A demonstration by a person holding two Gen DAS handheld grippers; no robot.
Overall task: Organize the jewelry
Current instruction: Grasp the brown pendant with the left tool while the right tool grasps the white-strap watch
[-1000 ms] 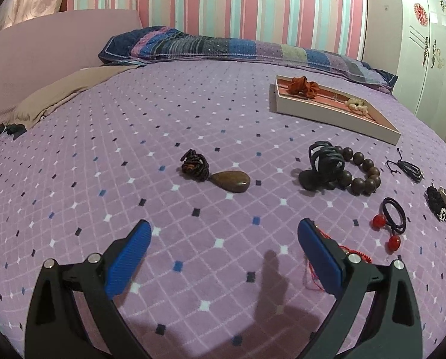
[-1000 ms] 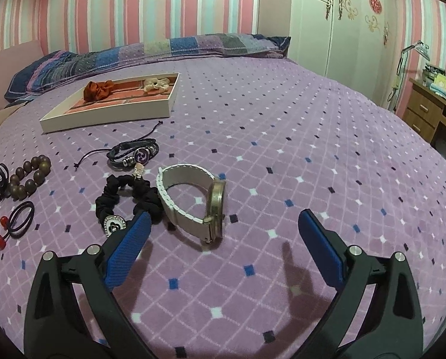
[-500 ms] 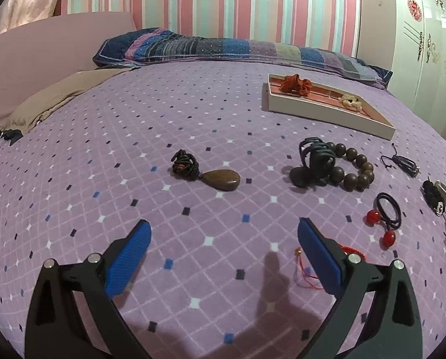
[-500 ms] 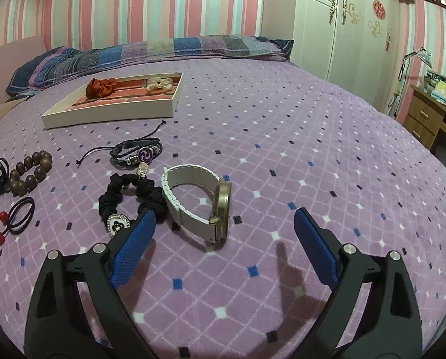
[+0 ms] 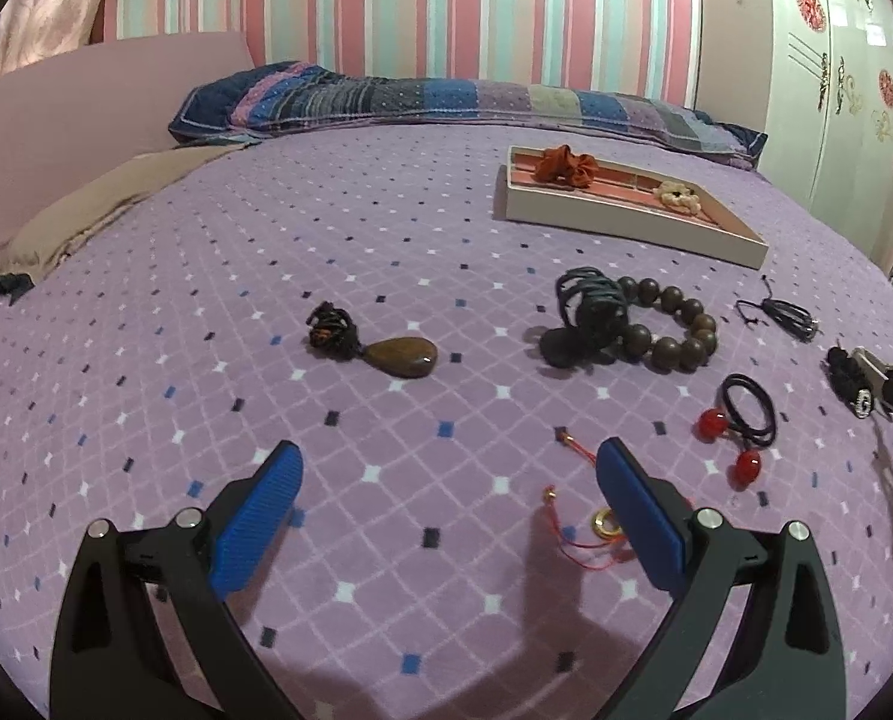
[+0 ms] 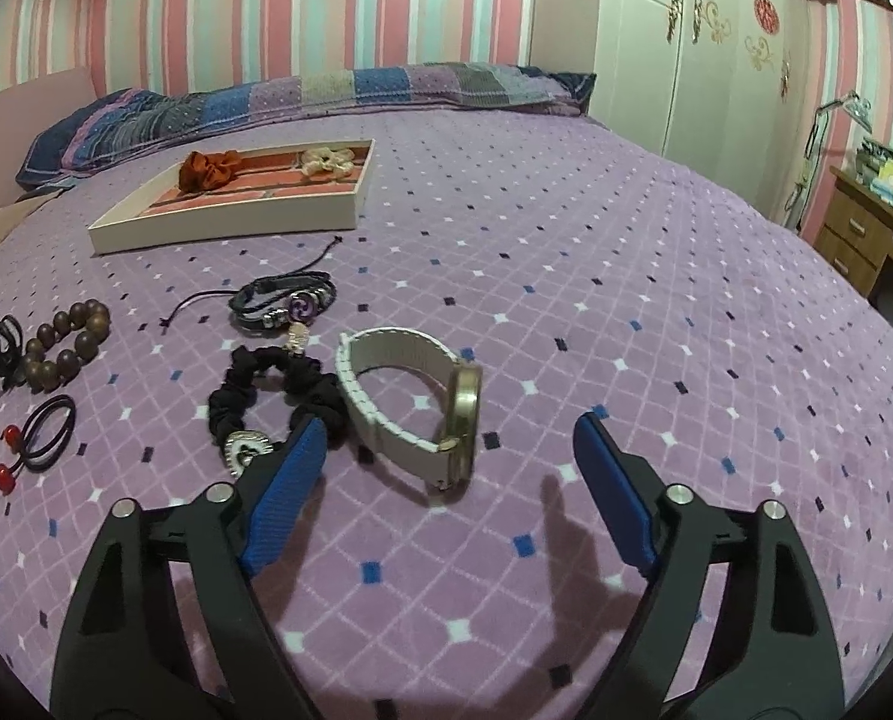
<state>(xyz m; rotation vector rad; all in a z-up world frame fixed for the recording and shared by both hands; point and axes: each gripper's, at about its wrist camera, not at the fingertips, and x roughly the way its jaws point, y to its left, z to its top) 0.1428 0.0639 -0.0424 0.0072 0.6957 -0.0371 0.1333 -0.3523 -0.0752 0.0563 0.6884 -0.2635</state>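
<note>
The right hand-held gripper (image 6: 449, 456) hangs with its jaws wide apart and empty, low over the bed (image 6: 626, 300), the white-strapped watch (image 6: 413, 402) standing on edge just ahead between the blue pads; the left hand-held gripper (image 5: 449, 483) is likewise spread and empty, with a red cord charm (image 5: 587, 525) lying by its right finger. To take the watch cleanly, I would judge it best to close across the strap, clear of the black scrunchie (image 6: 272, 399) touching its left side, then carry it to the tray (image 6: 230, 222) far back on the bed, where an orange scrunchie (image 6: 209, 171) and a cream flower (image 6: 326, 162) already lie.

Both wrist views low over bed (image 5: 386, 240), facing headboard; share tray (image 5: 626, 222).
</note>
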